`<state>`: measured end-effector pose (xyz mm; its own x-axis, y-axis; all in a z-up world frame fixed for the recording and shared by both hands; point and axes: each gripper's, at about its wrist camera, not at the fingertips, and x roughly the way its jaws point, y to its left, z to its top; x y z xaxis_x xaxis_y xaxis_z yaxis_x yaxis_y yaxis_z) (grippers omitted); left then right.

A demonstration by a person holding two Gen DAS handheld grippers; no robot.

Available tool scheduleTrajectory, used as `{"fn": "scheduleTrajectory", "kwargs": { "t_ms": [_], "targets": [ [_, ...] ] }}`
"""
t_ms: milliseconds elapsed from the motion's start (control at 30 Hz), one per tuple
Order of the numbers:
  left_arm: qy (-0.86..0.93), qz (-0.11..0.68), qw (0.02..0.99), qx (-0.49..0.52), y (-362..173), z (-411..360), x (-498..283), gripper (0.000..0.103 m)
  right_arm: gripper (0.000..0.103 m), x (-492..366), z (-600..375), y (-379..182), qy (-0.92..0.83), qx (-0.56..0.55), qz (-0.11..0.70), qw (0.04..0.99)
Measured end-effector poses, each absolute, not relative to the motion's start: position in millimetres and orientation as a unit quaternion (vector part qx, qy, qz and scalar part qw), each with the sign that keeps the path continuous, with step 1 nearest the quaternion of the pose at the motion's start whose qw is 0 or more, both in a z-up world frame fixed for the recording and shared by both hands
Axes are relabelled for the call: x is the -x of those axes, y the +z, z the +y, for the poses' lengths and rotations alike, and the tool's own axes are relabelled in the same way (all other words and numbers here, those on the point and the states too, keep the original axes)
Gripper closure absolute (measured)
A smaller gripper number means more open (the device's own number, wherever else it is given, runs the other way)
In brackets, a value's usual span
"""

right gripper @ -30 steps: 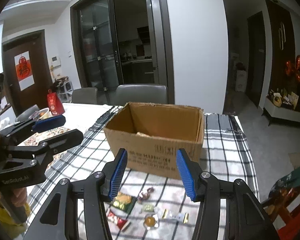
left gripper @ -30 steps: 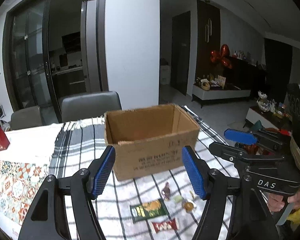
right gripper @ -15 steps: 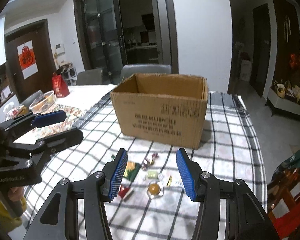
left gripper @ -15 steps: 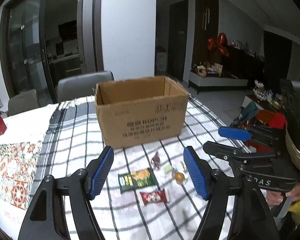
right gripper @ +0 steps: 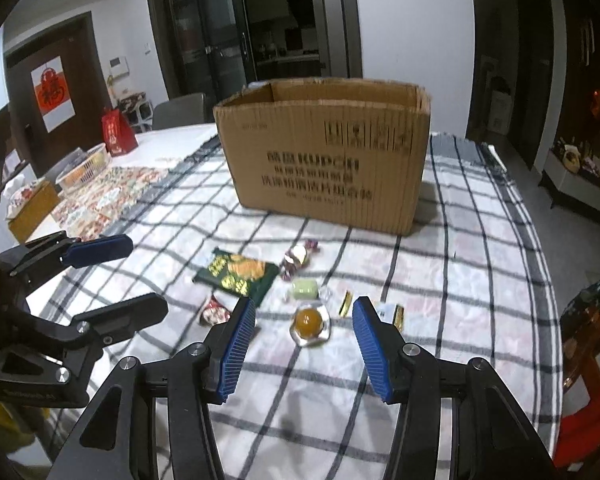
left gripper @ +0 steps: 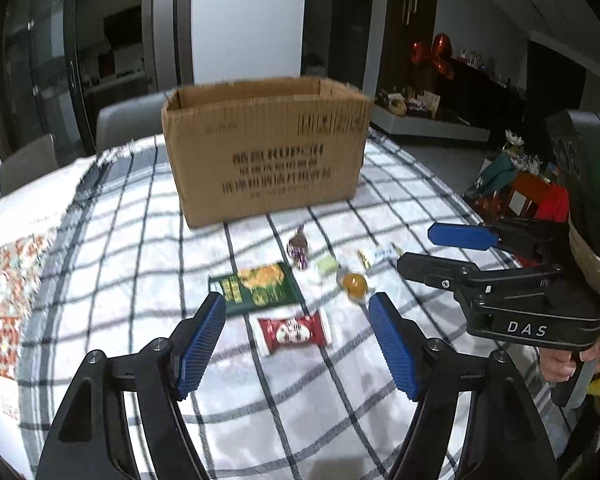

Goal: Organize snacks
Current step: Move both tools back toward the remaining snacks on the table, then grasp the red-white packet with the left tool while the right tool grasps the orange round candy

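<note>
— Nearest first?
— Left claw gapes empty above the red wrapper; right claw, also open, frames the orange jelly.
— Farther?
— Green packet, then the cardboard box, blurred print, perhaps "KUPCH".

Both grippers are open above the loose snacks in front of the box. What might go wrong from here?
1. The clear-wrapped orange candy lies close to the pale green candy and gold-wrapped sweet; the right gripper may nudge those.
2. The flat red packet under the left gripper could slide on the checked tablecloth.
</note>
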<state>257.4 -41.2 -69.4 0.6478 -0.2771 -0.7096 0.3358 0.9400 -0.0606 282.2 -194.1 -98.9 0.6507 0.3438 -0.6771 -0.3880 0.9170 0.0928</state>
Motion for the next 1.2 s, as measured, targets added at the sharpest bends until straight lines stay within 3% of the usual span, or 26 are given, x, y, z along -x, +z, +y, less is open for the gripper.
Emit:
{"fn": "scheduleTrajectory", "kwargs": {
  "t_ms": [267, 567, 967, 1200],
  "targets": [
    [-0.189, 0.435, 0.880, -0.011, -108, -41, -273, 0.030, 0.052, -298, -187, -125, 0.207, 0.039, 0.392, 0.896],
    [-0.178, 0.461, 0.869, -0.012, -133, -48, -291, 0.030, 0.064, -315, -183, -148, 0.211, 0.033, 0.417, 0.883],
    [-0.153, 0.468, 0.870, 0.002, -147, -50, -305, 0.031, 0.070, -334, -176, -165, 0.206, 0.037, 0.432, 0.877],
    [-0.152, 0.462, 0.874, 0.010, -148, -47, -305, 0.044, 0.073, -333, -173, -166, 0.207, 0.046, 0.425, 0.880]
  ]
}}
